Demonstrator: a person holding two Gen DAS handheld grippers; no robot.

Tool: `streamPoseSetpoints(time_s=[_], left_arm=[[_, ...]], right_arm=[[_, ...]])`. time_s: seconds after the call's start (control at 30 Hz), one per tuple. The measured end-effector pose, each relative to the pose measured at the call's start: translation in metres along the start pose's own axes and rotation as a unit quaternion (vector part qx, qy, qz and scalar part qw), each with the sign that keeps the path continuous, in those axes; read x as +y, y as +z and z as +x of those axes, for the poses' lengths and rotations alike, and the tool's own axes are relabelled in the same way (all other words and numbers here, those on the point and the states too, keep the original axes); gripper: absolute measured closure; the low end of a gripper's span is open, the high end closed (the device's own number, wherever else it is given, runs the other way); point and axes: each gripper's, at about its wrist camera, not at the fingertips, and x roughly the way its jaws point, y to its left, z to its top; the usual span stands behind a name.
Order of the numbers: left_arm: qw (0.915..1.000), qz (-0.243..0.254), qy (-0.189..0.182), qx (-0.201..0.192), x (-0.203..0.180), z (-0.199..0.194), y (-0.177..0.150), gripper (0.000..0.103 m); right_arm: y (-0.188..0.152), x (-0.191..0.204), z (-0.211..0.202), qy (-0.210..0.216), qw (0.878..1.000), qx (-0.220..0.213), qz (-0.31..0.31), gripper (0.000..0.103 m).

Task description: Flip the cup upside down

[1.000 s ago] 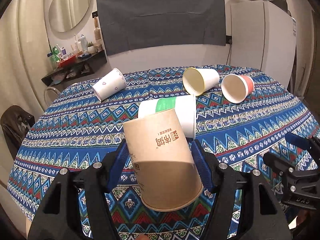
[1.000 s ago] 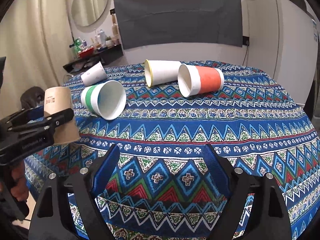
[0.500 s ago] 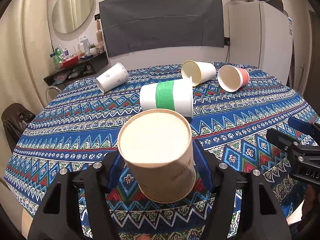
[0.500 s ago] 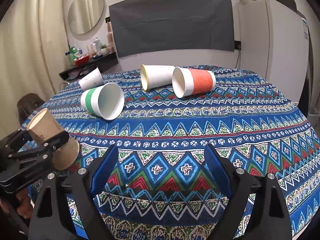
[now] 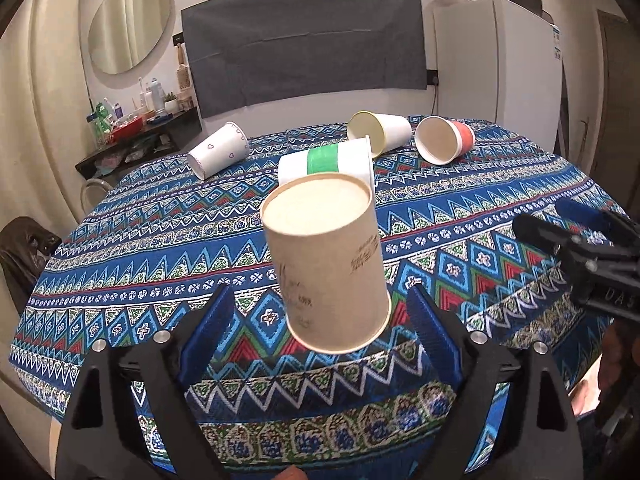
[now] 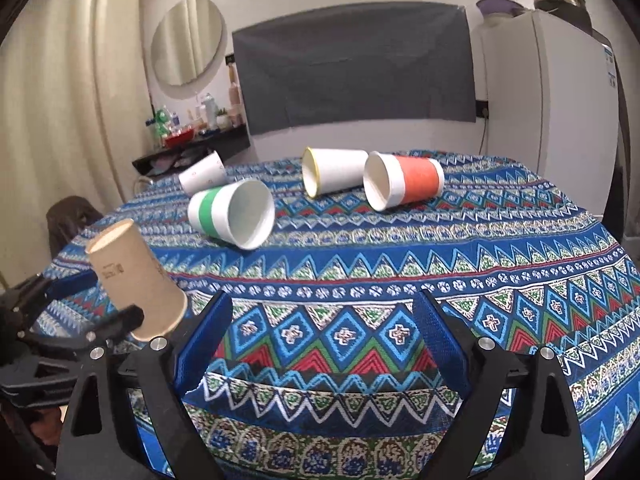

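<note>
The brown cup (image 5: 326,264) stands mouth-down on the patterned tablecloth (image 5: 460,208), tilted a little, between the spread fingers of the left gripper (image 5: 316,320) — released, it seems, neither pad touching it. The flip looks all but done. Next, the left gripper should back straight off without nudging it. The right gripper (image 6: 322,336) hangs wide open, empty.

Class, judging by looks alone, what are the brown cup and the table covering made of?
Plain brown cup: probably kraft paper, given its matte, unglossy wall, printed text and thin rolled rim. Patterned blue tablecloth: apparently woven fabric, since it drapes and folds over the table edge.
</note>
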Motion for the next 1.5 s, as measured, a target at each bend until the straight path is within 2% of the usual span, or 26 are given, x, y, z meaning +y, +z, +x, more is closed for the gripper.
streamPoseSetpoints(time_s=[0.1, 0.23, 0.37, 0.5, 0.6, 0.7, 0.83, 1.0, 1.13, 1.5], left_arm=[[0.9998, 0.009, -0.01, -0.015, 0.01, -0.003, -0.007, 0.008], [0.9993, 0.013, -0.017, -0.03, 0.029, -0.006, -0.015, 0.006], [0.9991, 0.01, -0.027, -0.032, 0.048, -0.003, -0.02, 0.006], [0.9989, 0.0, -0.031, -0.035, 0.067, 0.001, -0.024, 0.006], [0.9991, -0.011, -0.018, -0.038, 0.075, 0.002, -0.029, 0.006], [0.9992, -0.022, -0.019, -0.028, 0.08, 0.004, -0.034, 0.006], [0.9994, -0.028, -0.017, -0.014, 0.08, 0.005, -0.042, 0.006], [0.9993, -0.022, -0.003, -0.03, 0.078, -0.002, -0.045, 0.006], [0.9989, -0.034, 0.002, -0.032, 0.082, -0.006, -0.047, 0.006], [0.9978, -0.05, 0.007, -0.043, 0.089, -0.013, -0.047, 0.006]], right_arm=[[-0.003, 0.004, -0.008, 0.009, 0.999, -0.031, 0.008, 0.014], [-0.01, 0.011, -0.017, 0.008, 0.998, -0.066, 0.018, 0.012], [-0.027, 0.017, -0.014, 0.012, 0.998, -0.045, 0.047, 0.009], [-0.039, 0.03, -0.019, 0.0, 0.998, -0.053, 0.035, 0.009], [-0.043, 0.033, -0.022, -0.001, 0.998, -0.055, 0.038, 0.009], [-0.052, 0.032, -0.031, 0.0, 0.995, -0.087, 0.047, 0.009], [-0.07, 0.037, -0.044, -0.031, 0.989, -0.142, 0.031, 0.009], [-0.071, 0.042, -0.046, -0.019, 0.99, -0.138, 0.034, 0.009], [-0.072, 0.048, -0.052, -0.003, 0.987, -0.154, 0.036, 0.009], [-0.074, 0.06, -0.05, -0.001, 0.989, -0.146, 0.028, 0.009]])
